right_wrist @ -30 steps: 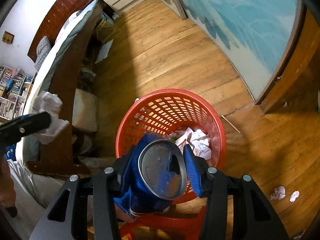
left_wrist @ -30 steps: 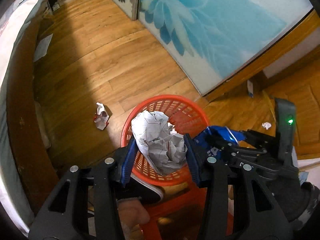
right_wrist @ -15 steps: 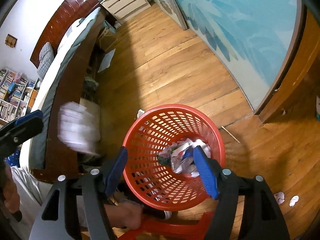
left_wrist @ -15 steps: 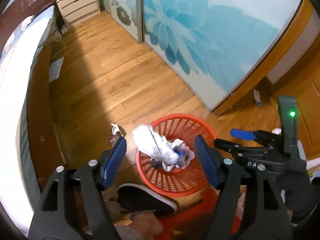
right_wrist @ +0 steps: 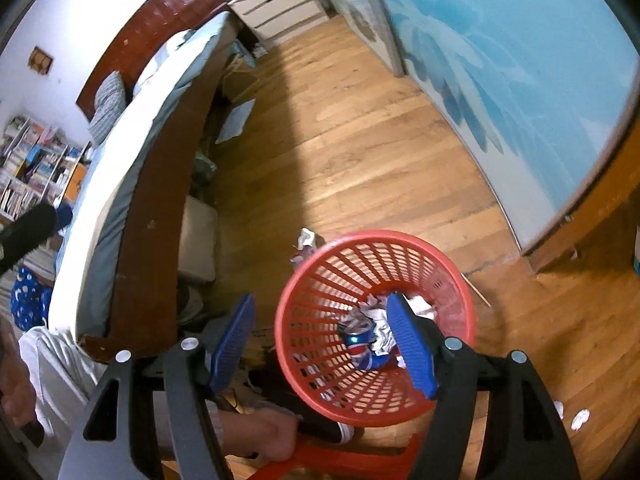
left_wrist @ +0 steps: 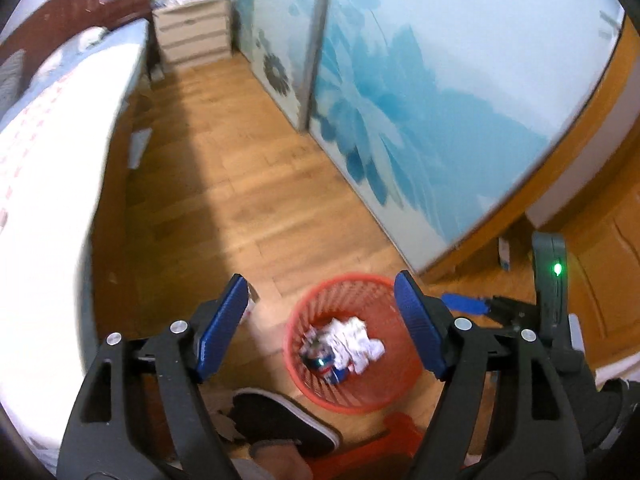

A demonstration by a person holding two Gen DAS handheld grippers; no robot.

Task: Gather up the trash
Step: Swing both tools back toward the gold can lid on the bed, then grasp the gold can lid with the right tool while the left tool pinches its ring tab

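Crumpled white paper point(left_wrist: 354, 338) and a blue drink can point(right_wrist: 362, 346) lie inside the red mesh basket point(left_wrist: 320, 390) at lower centre of both views. Above it, the left gripper point(left_wrist: 320, 320) and right gripper point(right_wrist: 322, 338) have just been opening, jaws wide, nothing between them. A paper scrap point(right_wrist: 306, 240) lies on the wooden floor point(right_wrist: 360, 152) just beside the basket's rim.
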